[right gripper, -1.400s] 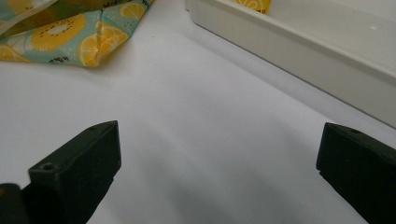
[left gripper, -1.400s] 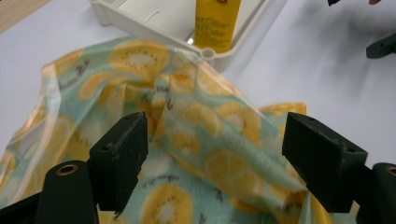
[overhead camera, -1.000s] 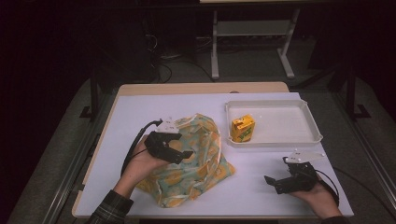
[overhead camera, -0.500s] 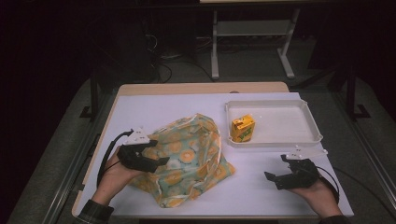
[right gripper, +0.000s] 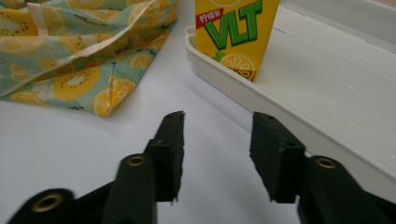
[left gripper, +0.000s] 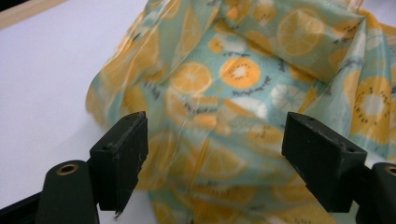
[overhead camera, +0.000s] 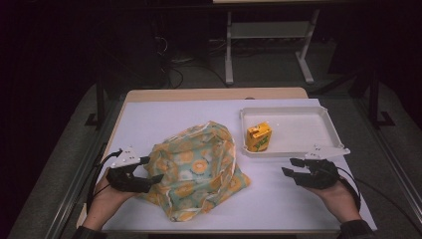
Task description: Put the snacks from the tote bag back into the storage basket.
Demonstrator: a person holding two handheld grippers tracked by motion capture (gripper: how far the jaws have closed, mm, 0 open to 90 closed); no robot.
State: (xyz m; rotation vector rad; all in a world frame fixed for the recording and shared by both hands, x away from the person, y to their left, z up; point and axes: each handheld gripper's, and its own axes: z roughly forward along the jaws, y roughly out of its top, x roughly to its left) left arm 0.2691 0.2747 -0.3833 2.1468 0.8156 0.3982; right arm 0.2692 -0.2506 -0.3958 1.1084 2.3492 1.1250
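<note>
1. Where your left gripper [overhead camera: 149, 172] sits at the lower left of the high view, its jaws stand wide apart and grasp nothing; the tips lie at the left edge of the fruit-print bag [overhead camera: 199, 167].
2. In the left gripper view, the fruit-print bag [left gripper: 243, 102] rises between and beyond your two spread jaws, and you cannot tell whether the pads touch the fabric.
3. Fruit-print bag: crumpled heap at centre frame in the high view, on the white table cover [overhead camera: 164, 119]. Bare cover lies open above it and to its upper left; its lower edge comes near the table's near edge.
4. Your right gripper [overhead camera: 293, 168] sits at lower right of the high view, jaws partly apart after just closing in, with nothing between them. In the right gripper view, bare white cover lies under the right gripper [right gripper: 215, 140].
5. White tray [overhead camera: 318, 144]: upper right of the high view, its near rim just above your right gripper. In the right gripper view the white tray [right gripper: 243, 88] runs diagonally at right.
6. Yellow juice carton [overhead camera: 259, 137]: upright in the tray's near left corner; seen as the yellow juice carton [right gripper: 233, 32] at top centre of the right gripper view.
7. Open strip: bare cover between the bag's right edge and the tray's left rim, running down to your right gripper.
</note>
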